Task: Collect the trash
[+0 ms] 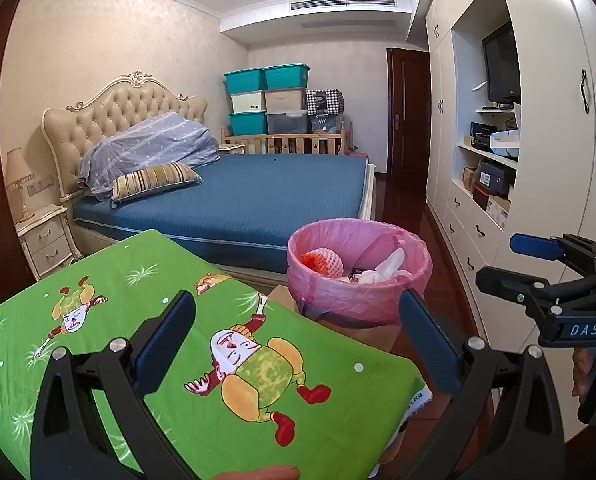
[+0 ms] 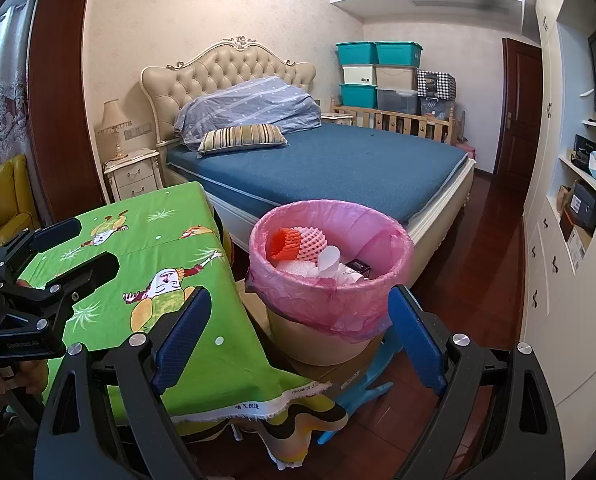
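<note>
A round bin with a pink liner (image 1: 358,280) stands just past the far right corner of a table covered with a green cartoon cloth (image 1: 170,320). It holds foam fruit netting (image 1: 322,262), crumpled tissue (image 1: 386,268) and a small dark box (image 2: 358,266). My left gripper (image 1: 298,344) is open and empty above the cloth, near the bin. My right gripper (image 2: 298,336) is open and empty, facing the bin (image 2: 330,264) from close by. Each gripper shows in the other's view, the right one (image 1: 538,264) and the left one (image 2: 78,248), both open.
The bin rests on a cardboard box (image 2: 322,368) over a blue plastic stool (image 2: 362,388). A bed with a blue cover (image 2: 330,168) lies behind. White wardrobes (image 1: 538,160) line the right wall. A nightstand with a lamp (image 2: 132,172) stands left of the bed.
</note>
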`<control>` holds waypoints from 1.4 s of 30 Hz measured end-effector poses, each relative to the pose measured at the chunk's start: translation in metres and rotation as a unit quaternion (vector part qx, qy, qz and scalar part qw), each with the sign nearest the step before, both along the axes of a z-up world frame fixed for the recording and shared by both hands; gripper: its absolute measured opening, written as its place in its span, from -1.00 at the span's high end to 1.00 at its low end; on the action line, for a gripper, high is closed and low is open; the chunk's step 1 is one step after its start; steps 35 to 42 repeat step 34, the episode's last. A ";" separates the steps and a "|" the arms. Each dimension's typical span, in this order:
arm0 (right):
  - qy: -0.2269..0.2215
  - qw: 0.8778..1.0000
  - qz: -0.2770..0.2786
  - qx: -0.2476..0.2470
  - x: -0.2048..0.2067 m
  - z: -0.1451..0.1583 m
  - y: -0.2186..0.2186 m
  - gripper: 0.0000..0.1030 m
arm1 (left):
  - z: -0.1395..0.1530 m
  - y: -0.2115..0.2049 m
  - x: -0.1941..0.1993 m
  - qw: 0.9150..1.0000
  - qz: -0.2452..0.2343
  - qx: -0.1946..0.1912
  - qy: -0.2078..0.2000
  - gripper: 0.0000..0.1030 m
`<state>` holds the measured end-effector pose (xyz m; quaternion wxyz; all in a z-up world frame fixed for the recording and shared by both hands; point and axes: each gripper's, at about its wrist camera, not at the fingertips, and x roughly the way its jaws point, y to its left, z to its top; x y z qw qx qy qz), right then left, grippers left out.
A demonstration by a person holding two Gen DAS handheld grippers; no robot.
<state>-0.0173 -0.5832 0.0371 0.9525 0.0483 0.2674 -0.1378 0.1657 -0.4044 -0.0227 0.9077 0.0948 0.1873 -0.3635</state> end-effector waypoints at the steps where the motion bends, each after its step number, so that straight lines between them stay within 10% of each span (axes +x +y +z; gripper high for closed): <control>1: 0.000 1.000 -0.001 0.000 0.000 0.000 0.000 -0.65 | 0.000 0.000 0.000 1.000 0.000 0.000 0.000 -0.91; 42: 0.012 1.000 0.013 0.013 0.019 -0.011 0.017 -0.65 | 0.003 0.022 0.005 1.000 0.012 -0.001 -0.004 -0.91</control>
